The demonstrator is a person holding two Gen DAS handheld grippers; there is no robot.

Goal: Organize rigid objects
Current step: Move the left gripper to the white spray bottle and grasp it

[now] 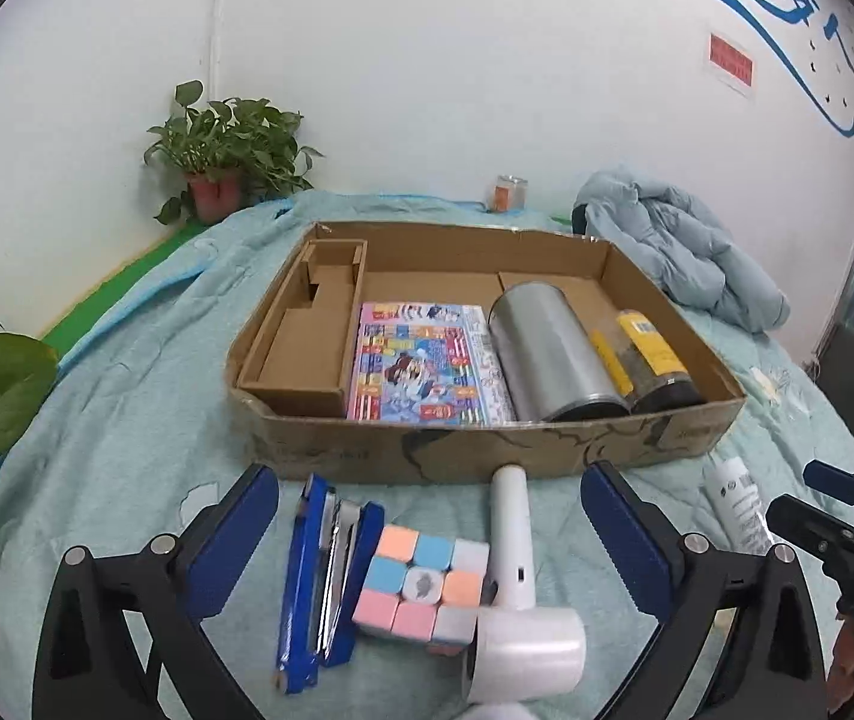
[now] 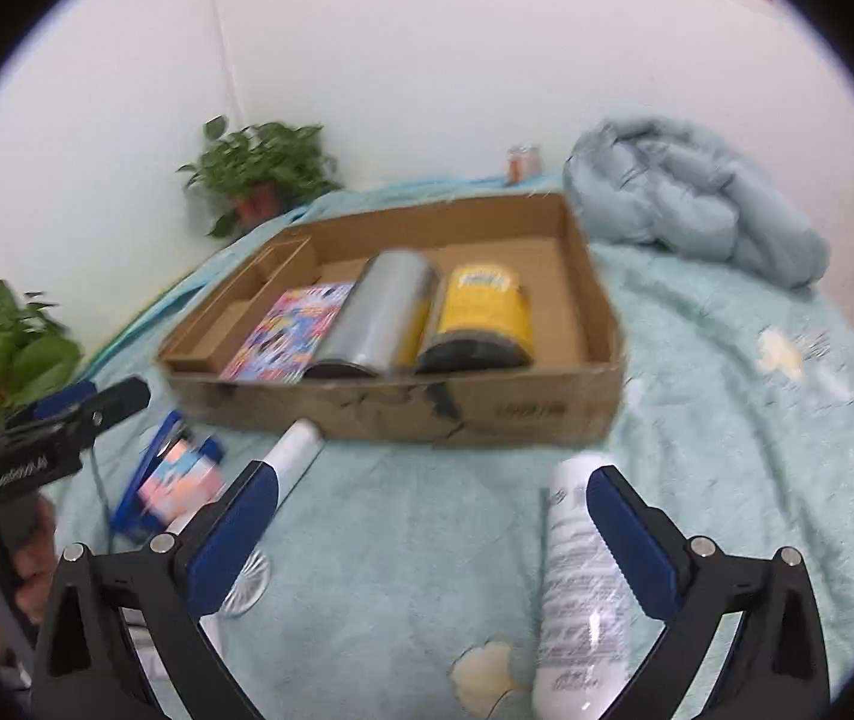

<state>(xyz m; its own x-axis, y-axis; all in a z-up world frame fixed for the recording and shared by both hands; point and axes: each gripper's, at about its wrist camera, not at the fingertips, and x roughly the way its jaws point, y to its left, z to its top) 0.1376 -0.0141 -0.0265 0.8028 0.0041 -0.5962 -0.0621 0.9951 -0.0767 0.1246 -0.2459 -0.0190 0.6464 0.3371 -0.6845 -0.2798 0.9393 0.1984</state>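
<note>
Both grippers tilt downward over the bed (image 1: pixel 127 360), jaws spread wide and holding nothing. Below the left gripper (image 1: pixel 430 534) lie a blue stapler (image 1: pixel 313 588), a pastel puzzle cube (image 1: pixel 421 582) and a white hairdryer (image 1: pixel 517 588). Beneath the right gripper (image 2: pixel 433 531), a white bottle (image 2: pixel 577 588) lies just inside the right pad. Farther off, the cardboard box (image 1: pixel 487 450) contains a colourful book (image 1: pixel 421 360), a silver can (image 1: pixel 553 354) and a yellow-labelled jar (image 1: pixel 655 360).
</note>
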